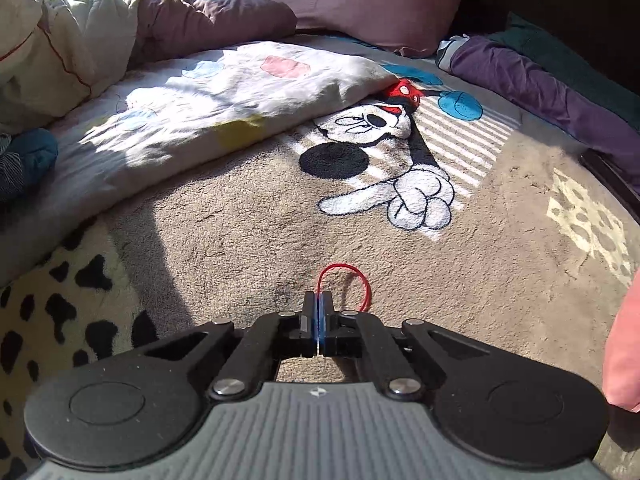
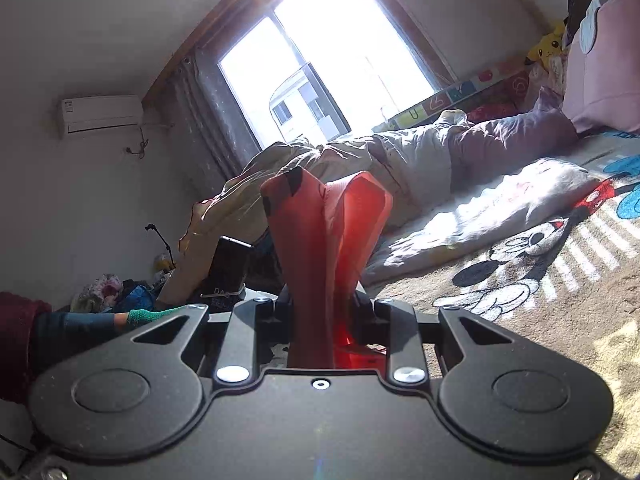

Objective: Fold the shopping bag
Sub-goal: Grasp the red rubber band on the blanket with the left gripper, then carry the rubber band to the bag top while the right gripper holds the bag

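Right, left gripper: jaws pressed together, pinching a thin red loop that arcs out of the tips and drops to the right, above the beige blanket. It looks like a cord or rubber band; can't tell which.

Right gripper: jaws narrowed onto the shopping bag, an orange-red bunch of fabric standing up between the fingers and splaying into two lobes, with black marks near the top left edge. In the left wrist view the same bag shows only as a pink-orange strip at the right frame edge.

Blanket carries a cartoon mouse print with a red bow; a cow-spot patch sits at the lower left. A white quilt with pastel spots lies across it, and a pink pillow is behind.

Writing: letter blocks along the window sill, with "U" readable. A dark upright box shows what seems to be "DA"; the rest is unclear. The air conditioner has a label, too small to read.

A sleeve with a teal cuff enters from the left in the right wrist view.
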A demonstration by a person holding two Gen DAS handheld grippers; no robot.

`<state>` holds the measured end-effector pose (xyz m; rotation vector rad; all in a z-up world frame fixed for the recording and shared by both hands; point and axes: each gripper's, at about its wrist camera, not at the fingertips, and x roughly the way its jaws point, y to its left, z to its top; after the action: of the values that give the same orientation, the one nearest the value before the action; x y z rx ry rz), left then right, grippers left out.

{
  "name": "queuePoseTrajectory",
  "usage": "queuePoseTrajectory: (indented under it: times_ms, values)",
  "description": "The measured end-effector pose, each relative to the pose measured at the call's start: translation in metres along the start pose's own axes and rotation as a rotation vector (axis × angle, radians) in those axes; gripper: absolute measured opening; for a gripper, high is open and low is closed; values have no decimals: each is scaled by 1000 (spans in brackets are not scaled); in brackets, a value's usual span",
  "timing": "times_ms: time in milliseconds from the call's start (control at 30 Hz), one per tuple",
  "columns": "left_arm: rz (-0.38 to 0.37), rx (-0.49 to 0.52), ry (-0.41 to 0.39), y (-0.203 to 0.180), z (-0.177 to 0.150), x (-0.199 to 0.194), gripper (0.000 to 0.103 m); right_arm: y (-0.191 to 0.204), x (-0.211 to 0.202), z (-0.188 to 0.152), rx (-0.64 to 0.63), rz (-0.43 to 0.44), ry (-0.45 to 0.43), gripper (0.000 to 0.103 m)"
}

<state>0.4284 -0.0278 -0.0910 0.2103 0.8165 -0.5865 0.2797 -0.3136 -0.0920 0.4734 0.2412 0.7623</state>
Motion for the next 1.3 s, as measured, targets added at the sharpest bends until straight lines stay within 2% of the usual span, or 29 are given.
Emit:
queuePoseTrajectory:
  times_ms: [100,200,300,433,467,600,733,833,900,1033,1167,1300]
  values:
    - [-56,6,-41,-8,-1,-32,0,0,0,1,-5,7,10,26]
    - [-87,54,-48,-19,-7,-65,0,1,-1,1,-10,22,31,26]
    - [-61,87,-94,-28,-6,-98,0,11,4,-2,-37,70,84,27]
    - [-24,133,-155,-39,-5,-141,0,42,11,-13,-153,114,158,26]
    - [8,195,-165,-48,-3,-149,0,48,11,-15,-178,115,167,26]
    - [35,388,-184,-84,4,-170,0,76,15,-25,-355,90,217,26]
    - [137,685,-150,-123,-6,-174,0,98,20,-35,-541,62,269,26]
    - [136,787,-139,-137,-16,-173,0,111,23,-43,-668,40,307,26]
    - [178,906,-124,-147,-26,-168,0,121,27,-49,-745,38,326,26]
    - [110,994,-110,-154,-37,-167,0,130,33,-55,-825,52,363,26]
    - [57,1096,-113,-159,-51,-173,0,127,32,-51,-826,47,369,26]
    - [36,1158,-125,-163,-58,-181,0,125,29,-49,-817,55,374,26]
